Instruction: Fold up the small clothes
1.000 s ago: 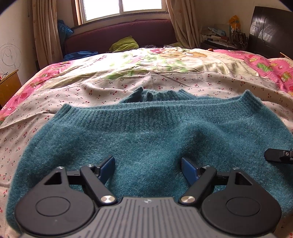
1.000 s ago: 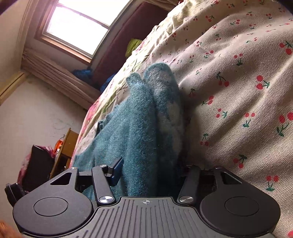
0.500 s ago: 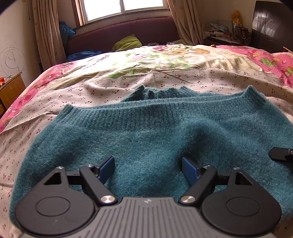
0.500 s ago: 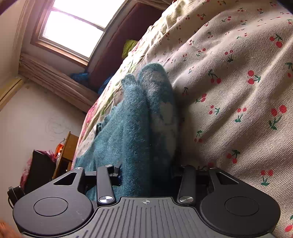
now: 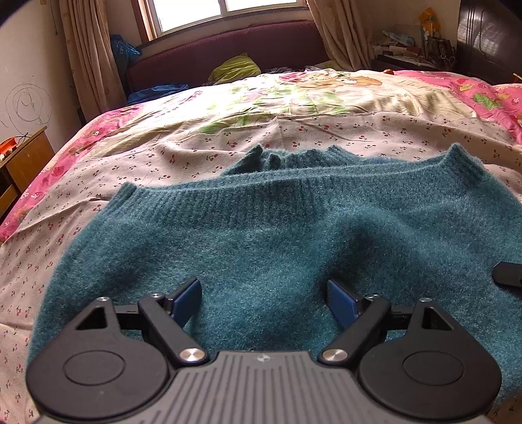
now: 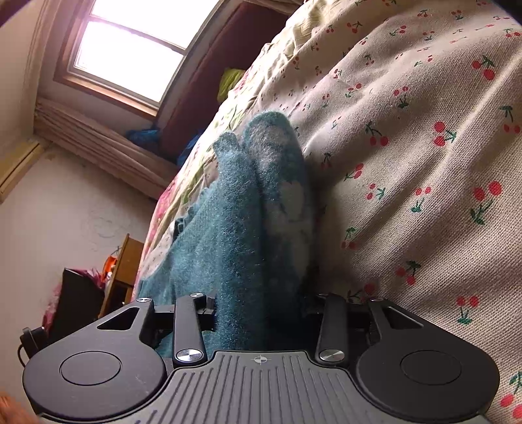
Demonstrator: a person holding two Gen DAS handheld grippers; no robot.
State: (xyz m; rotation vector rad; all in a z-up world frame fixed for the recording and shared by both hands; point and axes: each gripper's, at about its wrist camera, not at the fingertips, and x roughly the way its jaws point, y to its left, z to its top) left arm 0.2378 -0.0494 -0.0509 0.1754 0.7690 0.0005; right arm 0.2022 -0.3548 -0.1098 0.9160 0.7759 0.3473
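We see soft daylight from the window [image 5: 228, 9], its panes [image 6: 130, 55] blown out white in both views, gentle shadows in the sweater [image 5: 277, 234] folds, fisheye bending at edges, dark vignette corners, focus fairly sharp

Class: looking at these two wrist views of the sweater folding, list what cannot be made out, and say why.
- Fuzzy teal knitted sweater: near edge hidden behind the left tool, left view.
- Right tool: closing; pads buried in the knit, right view.
- Dark cluttered shelf: items too small, left view.
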